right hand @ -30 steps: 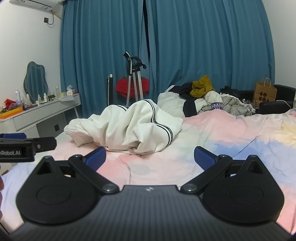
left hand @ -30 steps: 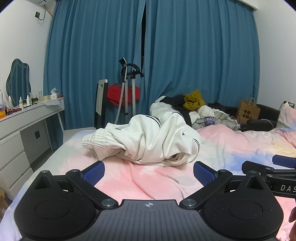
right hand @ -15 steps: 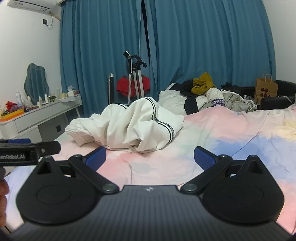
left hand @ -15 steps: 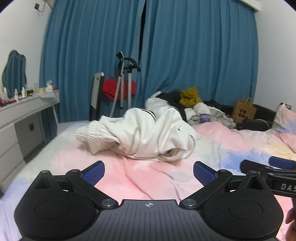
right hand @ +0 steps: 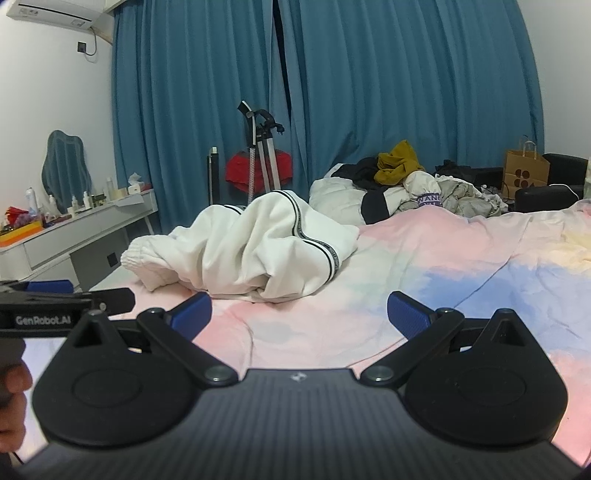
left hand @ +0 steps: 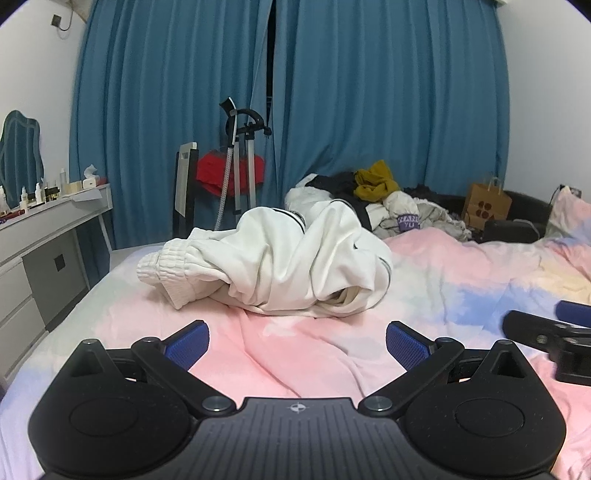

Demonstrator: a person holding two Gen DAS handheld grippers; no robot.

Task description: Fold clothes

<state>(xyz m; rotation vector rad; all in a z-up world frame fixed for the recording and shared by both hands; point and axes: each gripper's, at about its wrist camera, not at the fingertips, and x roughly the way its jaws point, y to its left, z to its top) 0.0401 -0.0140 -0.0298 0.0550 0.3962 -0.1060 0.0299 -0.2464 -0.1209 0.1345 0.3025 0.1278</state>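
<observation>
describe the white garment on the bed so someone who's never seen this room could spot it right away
Start at the pink pastel bedspread. The white garment lies crumpled mid-bed, ahead of both open grippers. Unlike the mixed clothes pile behind it, it is all white with a thin black stripe and a ribbed cuff.

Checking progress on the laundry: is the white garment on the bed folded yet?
Not folded. The white garment lies crumpled in a heap on the bed, cuff sticking out left.

From my remote feed, blue curtains point(left hand: 369, 92) hung closed behind a garment steamer point(left hand: 240, 155) draped with red cloth point(left hand: 210, 173). A grey dresser point(right hand: 85, 229) crowded with bottles stood at left; a brown paper bag point(right hand: 524, 170) sat at right. An air conditioner point(right hand: 48, 13) was mounted high.
</observation>
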